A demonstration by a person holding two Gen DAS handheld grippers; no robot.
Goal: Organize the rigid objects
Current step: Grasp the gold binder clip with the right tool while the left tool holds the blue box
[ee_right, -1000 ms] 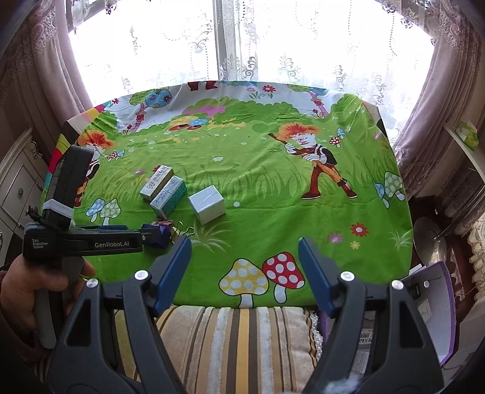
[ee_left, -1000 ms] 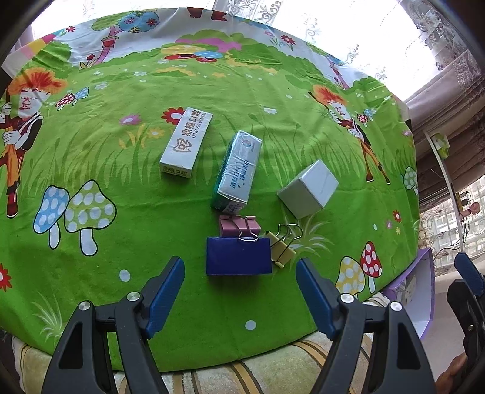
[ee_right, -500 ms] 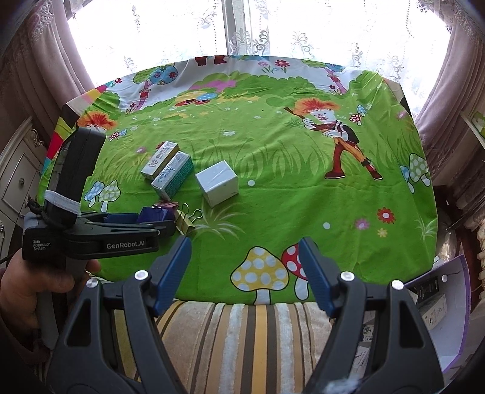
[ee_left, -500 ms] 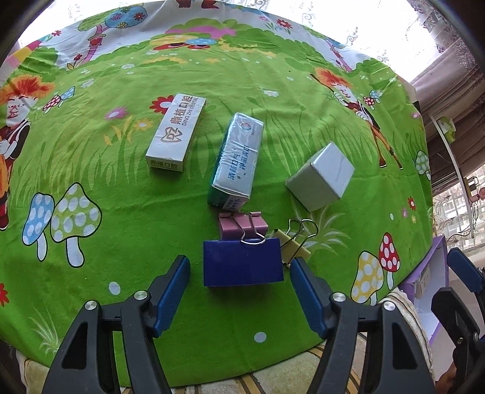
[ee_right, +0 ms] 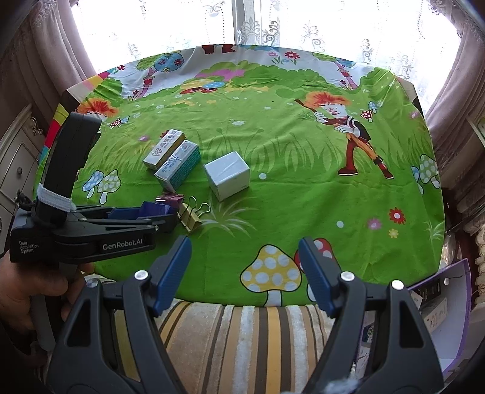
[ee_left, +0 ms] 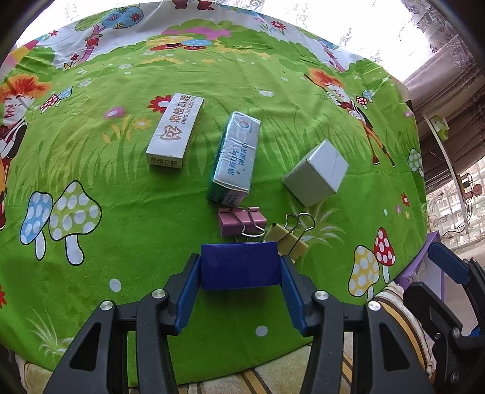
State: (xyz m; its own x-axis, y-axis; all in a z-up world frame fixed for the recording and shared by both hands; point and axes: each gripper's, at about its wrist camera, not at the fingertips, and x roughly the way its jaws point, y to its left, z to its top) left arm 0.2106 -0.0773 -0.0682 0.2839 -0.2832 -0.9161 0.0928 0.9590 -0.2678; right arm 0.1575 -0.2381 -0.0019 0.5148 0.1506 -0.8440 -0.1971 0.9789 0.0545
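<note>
Fingers (ee_left: 289,291) of left gripper (ee_left: 239,288) closing round blue clip (ee_left: 239,265), long axis crosswise, handles pointing away; right gripper (ee_right: 244,272) released.

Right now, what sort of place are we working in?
Probably a home living room or bedroom: lace curtains over a bright window, a carved dresser at the side, and a cartoon tablecloth on the table. Not a lab or workshop.

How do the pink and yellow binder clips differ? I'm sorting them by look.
The pink binder clip lies square-on against the teal box; the yellow binder clip sits turned at an angle, apart from it. Pink's wire handles fold over its body; yellow's stick outward. Both rest on the green cloth.
</note>
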